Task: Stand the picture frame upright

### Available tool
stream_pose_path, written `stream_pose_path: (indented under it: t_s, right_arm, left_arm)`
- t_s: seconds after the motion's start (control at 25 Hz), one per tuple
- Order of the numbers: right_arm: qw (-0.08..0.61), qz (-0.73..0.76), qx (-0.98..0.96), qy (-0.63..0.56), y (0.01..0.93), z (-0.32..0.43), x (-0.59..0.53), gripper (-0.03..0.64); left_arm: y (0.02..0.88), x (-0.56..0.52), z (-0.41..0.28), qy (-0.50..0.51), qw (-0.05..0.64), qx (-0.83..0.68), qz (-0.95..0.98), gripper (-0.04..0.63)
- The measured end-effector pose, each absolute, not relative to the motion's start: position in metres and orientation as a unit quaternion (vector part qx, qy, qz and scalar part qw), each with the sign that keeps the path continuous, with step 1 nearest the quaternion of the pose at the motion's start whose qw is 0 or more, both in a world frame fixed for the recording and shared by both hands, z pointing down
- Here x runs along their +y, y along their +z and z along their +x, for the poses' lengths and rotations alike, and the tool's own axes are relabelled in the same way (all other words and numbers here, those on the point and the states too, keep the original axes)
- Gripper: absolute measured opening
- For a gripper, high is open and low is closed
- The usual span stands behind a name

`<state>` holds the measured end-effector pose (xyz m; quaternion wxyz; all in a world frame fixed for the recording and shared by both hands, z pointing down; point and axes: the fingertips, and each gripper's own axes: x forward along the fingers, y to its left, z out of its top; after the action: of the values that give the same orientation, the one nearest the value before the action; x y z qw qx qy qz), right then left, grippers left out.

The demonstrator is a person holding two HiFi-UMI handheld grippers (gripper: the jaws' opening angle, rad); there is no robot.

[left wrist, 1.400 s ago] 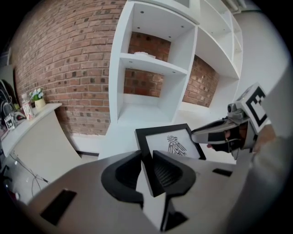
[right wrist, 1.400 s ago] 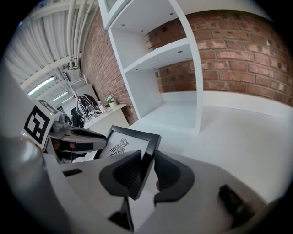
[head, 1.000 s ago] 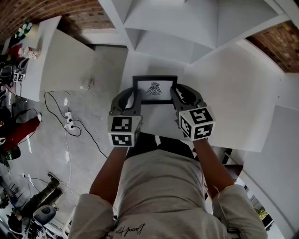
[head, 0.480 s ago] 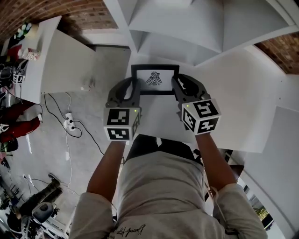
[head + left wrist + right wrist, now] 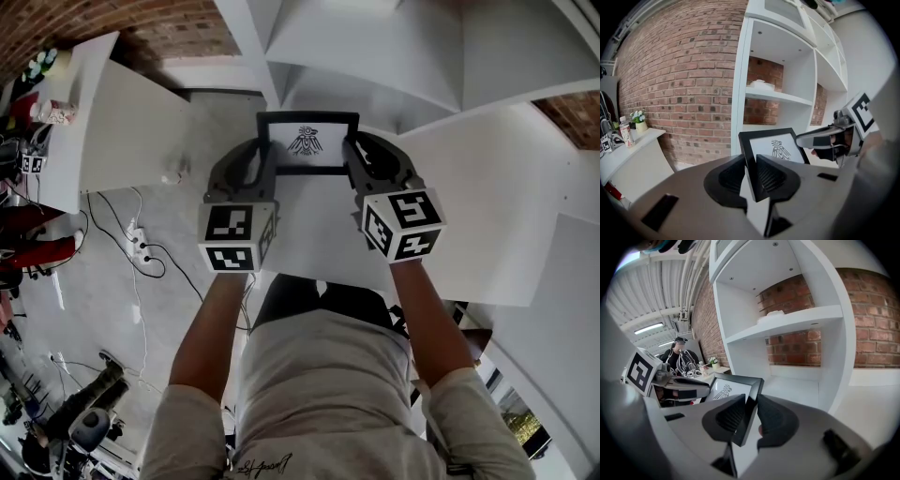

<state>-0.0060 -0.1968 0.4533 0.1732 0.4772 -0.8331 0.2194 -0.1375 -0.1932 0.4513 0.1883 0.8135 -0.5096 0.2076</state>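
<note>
At far left, a white desk (image 5: 112, 122) is seen against a brick wall (image 5: 679, 79), with cables (image 5: 141, 248) strewn over the grey floor beside it. Next to these, the left gripper (image 5: 265, 169) is held out in front of the person, its marker cube (image 5: 234, 236) turned up to the head camera. Its two jaws are clamped on the left side rail of the picture frame (image 5: 309, 145), and the black moulding is pinched between the ribbed pads. The frame, black around a white sheet printed with a bird-like drawing (image 5: 778, 150), is held between both grippers over the far part of the white tabletop (image 5: 469, 187), just in front of the open white shelf unit (image 5: 375, 56). It is tilted back with its face turned up toward the person; whether its lower edge touches the tabletop cannot be told. On the right, the right gripper (image 5: 352, 161) is closed on the frame's right side rail in the same way, with the rail gripped between its pads.
</note>
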Motion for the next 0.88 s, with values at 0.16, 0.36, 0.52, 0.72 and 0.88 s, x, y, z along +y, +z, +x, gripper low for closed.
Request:
stream_pose_path:
  t_s: [0.16,0.36,0.52,0.72,0.88]
  right_arm:
    - [0.171,0.484,-0.830,0.216,0.459,-0.008,-0.206,0.092]
    - [0.163,0.494,-0.827,0.215,0.469,-0.008,-0.214,0.091]
    - [0.155,0.499,-0.827,0.208,0.476,-0.010,-0.222,0.091]
    - [0.142,0.514,-0.825,0.189,0.484,-0.012,-0.235,0.089]
    - [0.140,0.517,-0.824,0.183,0.488,-0.010,-0.240,0.089]
  left_arm:
    - [0.458,-0.203,-0.140,0.202,0.184,-0.508,0.817,0.084]
    - [0.469,-0.215,-0.140,0.200,0.178,-0.500,0.823,0.083]
    - [0.475,-0.223,-0.142,0.193,0.173,-0.501,0.826,0.083]
    - [0.485,-0.234,-0.145,0.180,0.145,-0.502,0.833,0.083]
    - [0.486,-0.239,-0.143,0.168,0.134,-0.503,0.837,0.083]
